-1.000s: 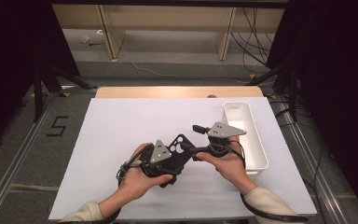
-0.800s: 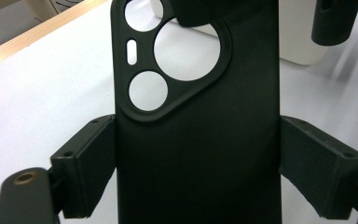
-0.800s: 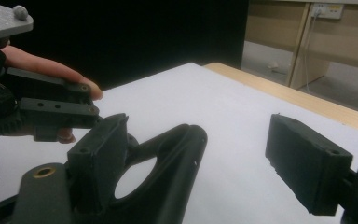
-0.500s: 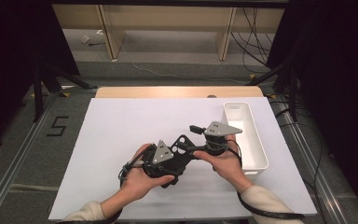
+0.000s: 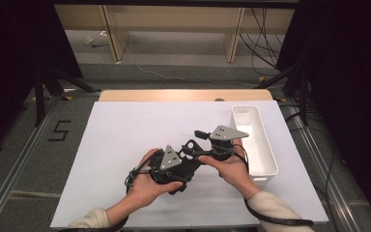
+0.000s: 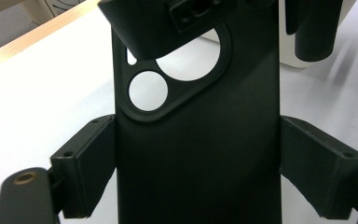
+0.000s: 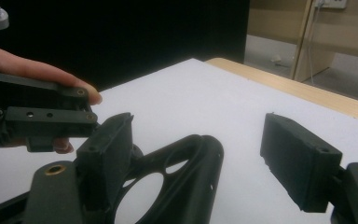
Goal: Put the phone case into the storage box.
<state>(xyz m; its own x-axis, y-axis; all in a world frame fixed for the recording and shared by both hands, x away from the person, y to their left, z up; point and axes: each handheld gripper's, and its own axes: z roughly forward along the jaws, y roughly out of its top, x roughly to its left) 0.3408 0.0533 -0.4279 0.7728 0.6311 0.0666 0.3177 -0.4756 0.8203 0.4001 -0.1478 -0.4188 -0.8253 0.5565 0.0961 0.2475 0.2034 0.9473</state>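
Observation:
A black phone case (image 6: 191, 130) with round camera holes stands between my left gripper's (image 6: 196, 172) jaws, both pads pressed on its long sides. From above, the left gripper (image 5: 189, 159) holds the case (image 5: 191, 146) just over the white sheet, near the table's front middle. My right gripper (image 5: 199, 144) comes at it from the right. In the right gripper view the case's holed end (image 7: 186, 186) lies between that gripper's (image 7: 205, 158) jaws, close to the left pad (image 7: 109, 154) and well apart from the right pad (image 7: 298, 165). These jaws have just been closing.
A long white bin (image 5: 263, 170) stands at the right of the white sheet (image 5: 125, 130), just beside the right hand. A wooden table edge (image 5: 183, 94) runs along the back. Black stands and cables lie on the floor beyond.
The right gripper has edged left towards the case and the left gripper. The left hand and the case it holds have stayed in place.

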